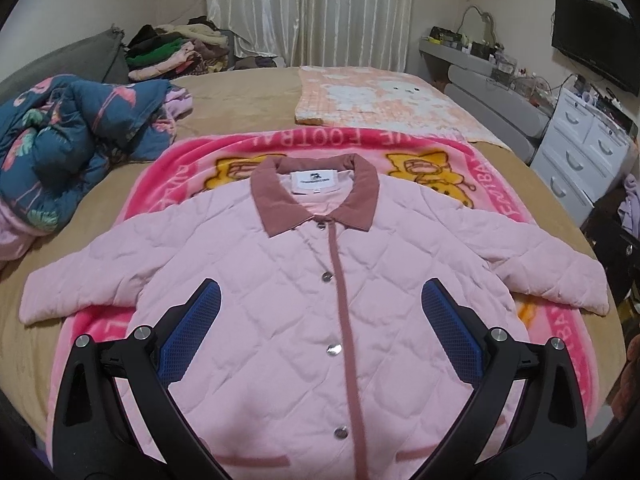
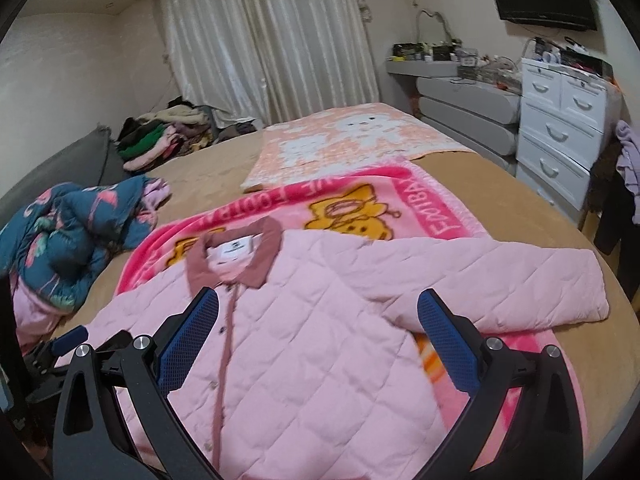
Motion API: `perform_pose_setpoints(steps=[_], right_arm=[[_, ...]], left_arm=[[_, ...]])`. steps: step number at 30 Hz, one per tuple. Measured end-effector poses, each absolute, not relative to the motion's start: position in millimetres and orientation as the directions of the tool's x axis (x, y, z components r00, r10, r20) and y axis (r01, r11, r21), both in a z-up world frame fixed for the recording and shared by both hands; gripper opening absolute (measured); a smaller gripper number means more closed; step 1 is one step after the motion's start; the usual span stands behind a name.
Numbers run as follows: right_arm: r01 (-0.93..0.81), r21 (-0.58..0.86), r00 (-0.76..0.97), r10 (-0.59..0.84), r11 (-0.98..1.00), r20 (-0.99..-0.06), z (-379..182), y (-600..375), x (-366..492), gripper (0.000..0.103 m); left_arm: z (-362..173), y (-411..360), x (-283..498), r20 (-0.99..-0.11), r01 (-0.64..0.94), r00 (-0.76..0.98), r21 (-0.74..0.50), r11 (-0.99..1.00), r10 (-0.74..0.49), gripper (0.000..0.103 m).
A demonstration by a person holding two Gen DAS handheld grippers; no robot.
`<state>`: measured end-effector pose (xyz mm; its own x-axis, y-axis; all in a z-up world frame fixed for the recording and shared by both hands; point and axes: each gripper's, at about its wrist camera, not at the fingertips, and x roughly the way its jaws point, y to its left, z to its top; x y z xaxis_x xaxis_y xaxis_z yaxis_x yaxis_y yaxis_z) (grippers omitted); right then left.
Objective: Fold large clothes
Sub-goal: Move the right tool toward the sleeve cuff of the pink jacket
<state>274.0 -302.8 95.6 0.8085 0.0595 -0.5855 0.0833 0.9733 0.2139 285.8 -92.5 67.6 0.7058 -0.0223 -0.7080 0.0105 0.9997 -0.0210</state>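
A pink quilted jacket with a dusty-rose collar lies flat and buttoned, front up, on a pink cartoon blanket, with both sleeves spread out. My left gripper is open and empty above the jacket's chest. In the right wrist view my right gripper is open and empty above the jacket, near its right sleeve. Part of the left gripper shows at the lower left of that view.
A crumpled blue flamingo-print quilt lies on the bed's left side. A peach patterned blanket lies beyond the pink one. A stack of folded clothes sits at the far left. White drawers stand at the right of the tan bed.
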Motion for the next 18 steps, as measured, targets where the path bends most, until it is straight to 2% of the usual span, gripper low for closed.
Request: perform_pose_setpoints(steps=[7,18], right_arm=[[0.183,0.247,0.794,0.005,0.952,-0.608,75.4,-352.1,300.5,0.099],[0.395,0.214,0.741,-0.172,0.893,-0.649,35.1,-426.3,315.6,0.099]], left_arm=[[50.1,-126.4,318.2,-0.737,0.042,0.674,-0.022,0.999,-0.045,0.094],[20.4,-194.1,353.4,-0.758,0.109,0.649,0.014,0.994,-0.060,0.094]])
